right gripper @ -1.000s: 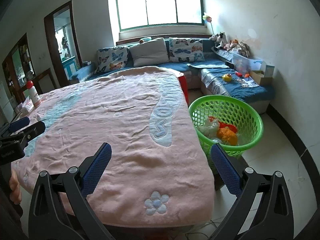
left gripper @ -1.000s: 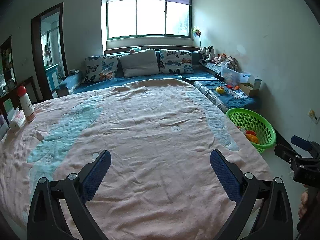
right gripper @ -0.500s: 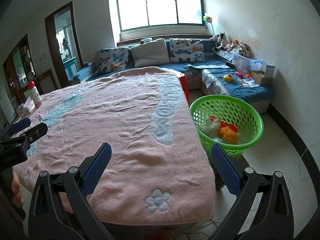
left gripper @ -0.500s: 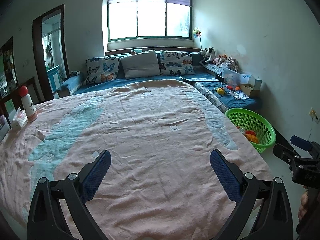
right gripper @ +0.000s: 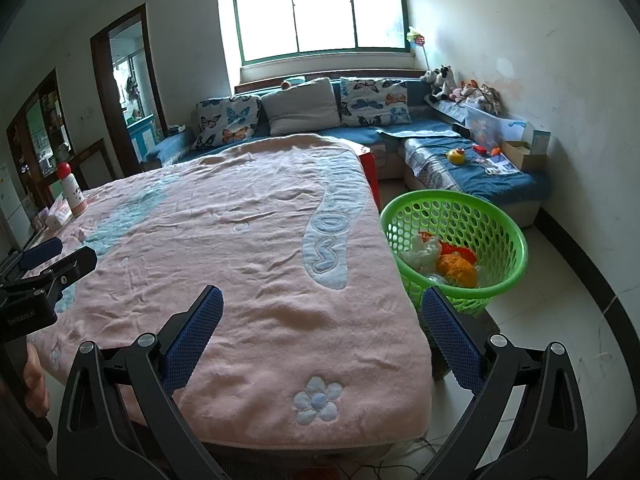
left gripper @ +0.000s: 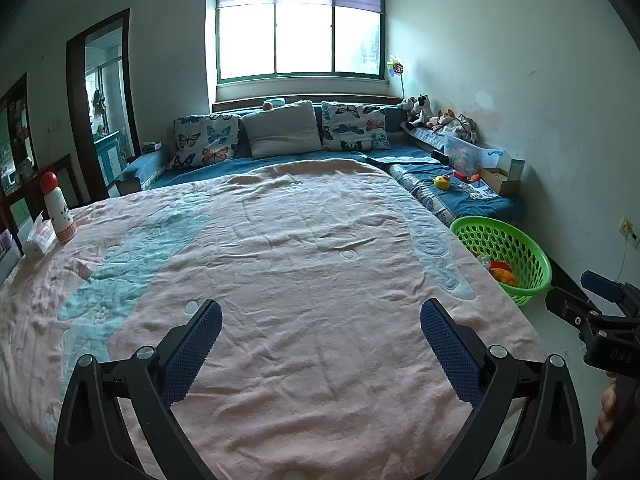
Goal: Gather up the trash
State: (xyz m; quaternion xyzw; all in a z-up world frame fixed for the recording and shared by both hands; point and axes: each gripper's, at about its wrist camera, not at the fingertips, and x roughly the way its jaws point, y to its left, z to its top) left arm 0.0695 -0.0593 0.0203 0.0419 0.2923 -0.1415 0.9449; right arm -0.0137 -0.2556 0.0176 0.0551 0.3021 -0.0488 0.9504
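Note:
A green plastic basket point(right gripper: 496, 216) stands on the floor right of the table and holds crumpled white, orange and red trash point(right gripper: 444, 258). The left wrist view shows the same basket point(left gripper: 520, 248) at the far right. My left gripper point(left gripper: 320, 328) hovers open over the pink blanket point(left gripper: 300, 280), nothing between its blue pads. My right gripper point(right gripper: 320, 316) is open too, above the blanket's near right corner point(right gripper: 320, 396); its right finger point(right gripper: 452, 332) lies in front of the basket's near rim. Each gripper shows at the edge of the other's view.
A white bottle with a red cap point(left gripper: 58, 208) and a small packet point(left gripper: 38, 236) sit at the table's far left. A blue corner sofa point(left gripper: 460, 196) with cushions, toys and boxes runs along the back and right walls. White tiled floor point(right gripper: 560, 332) lies right of the basket.
Both views have shifted slightly; the bottle and the basket sit a little further off. Both grippers have stayed open and hold nothing.

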